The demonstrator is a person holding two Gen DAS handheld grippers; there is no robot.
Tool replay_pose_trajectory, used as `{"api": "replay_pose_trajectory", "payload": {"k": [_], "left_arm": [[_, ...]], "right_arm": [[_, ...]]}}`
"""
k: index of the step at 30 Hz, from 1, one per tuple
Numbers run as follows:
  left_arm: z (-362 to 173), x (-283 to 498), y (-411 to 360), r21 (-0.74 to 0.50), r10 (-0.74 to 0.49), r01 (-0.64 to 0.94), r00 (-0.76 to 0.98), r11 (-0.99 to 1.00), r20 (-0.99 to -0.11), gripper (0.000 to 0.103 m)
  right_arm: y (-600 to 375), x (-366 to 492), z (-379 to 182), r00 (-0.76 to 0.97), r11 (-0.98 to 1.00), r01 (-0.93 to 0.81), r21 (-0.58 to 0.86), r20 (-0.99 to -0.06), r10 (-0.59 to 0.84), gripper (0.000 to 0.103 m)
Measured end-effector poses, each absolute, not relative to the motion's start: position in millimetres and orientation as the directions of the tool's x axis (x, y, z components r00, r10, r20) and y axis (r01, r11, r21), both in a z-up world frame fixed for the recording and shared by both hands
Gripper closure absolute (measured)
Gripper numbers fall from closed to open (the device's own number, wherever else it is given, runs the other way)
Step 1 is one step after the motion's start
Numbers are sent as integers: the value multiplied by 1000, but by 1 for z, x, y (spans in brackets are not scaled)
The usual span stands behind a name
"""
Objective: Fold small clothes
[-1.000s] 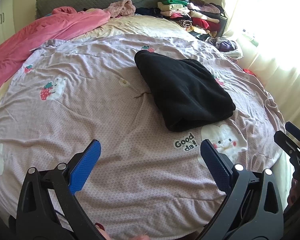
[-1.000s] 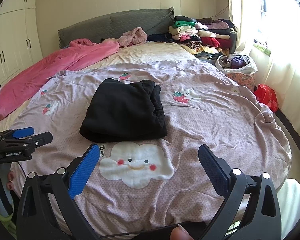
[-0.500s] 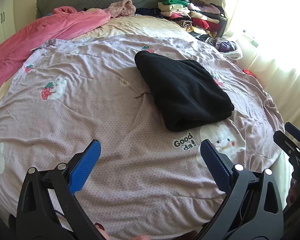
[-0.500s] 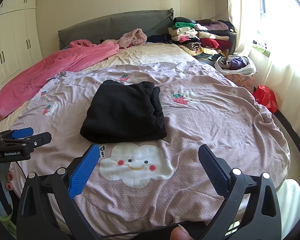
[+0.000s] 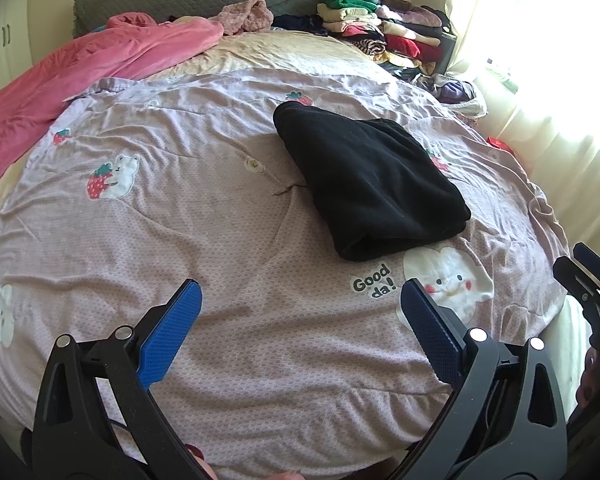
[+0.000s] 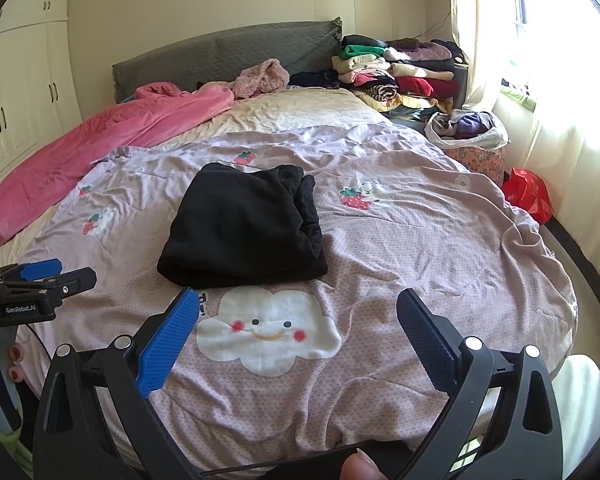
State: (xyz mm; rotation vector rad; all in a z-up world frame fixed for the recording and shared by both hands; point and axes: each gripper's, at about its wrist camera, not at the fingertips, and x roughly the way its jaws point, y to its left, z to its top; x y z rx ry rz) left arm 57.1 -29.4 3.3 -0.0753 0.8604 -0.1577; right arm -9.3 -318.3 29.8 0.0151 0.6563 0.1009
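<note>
A folded black garment [image 5: 370,182] lies on the lilac cartoon-print bedspread [image 5: 220,248], right of centre in the left wrist view. In the right wrist view it [image 6: 244,226] lies ahead and a little left of centre. My left gripper [image 5: 300,312] is open and empty, held over the near edge of the bed, well short of the garment. My right gripper [image 6: 298,320] is open and empty, above the white cloud print, just short of the garment's near edge. The left gripper also shows at the left edge of the right wrist view [image 6: 40,276].
A pink blanket [image 6: 112,136] lies along the bed's far left. A stack of folded clothes [image 6: 396,70] stands at the back right by the headboard. A bag of clothes [image 6: 466,128] and a red bag [image 6: 528,194] sit right of the bed near the curtain.
Both views have shifted only slightly; the garment lies in the same place and both grippers stay open.
</note>
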Motion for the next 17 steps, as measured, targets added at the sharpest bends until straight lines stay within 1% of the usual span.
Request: {"api": "replay_pose_trajectory", "payload": {"k": [6,9,12,14,17], "left_arm": [[3,60,-18,-94,-107,55,624,994,-774,10],[2,69,14,-112,-75,-21,621,993,-780,10],[8,82,77,-119,-4,-141,628,983,-778,10],[14,91,141,-115,67,-246,626,963,-777,10],[26,95,246,-29,267,-443,590,896,-762,10]], "right_arm": [[-333,-12,31,798,997,-24,70,-600,61,5],[-364,-18,31,810,993,66,94,-586,1,5],[-427,-29,25,802,964,242,110,-581,-135,5],[-474,-41,14,776,920,373,119,-583,-239,5],[-566,-66,-21,666,785,600,156,-641,-381,5]]}}
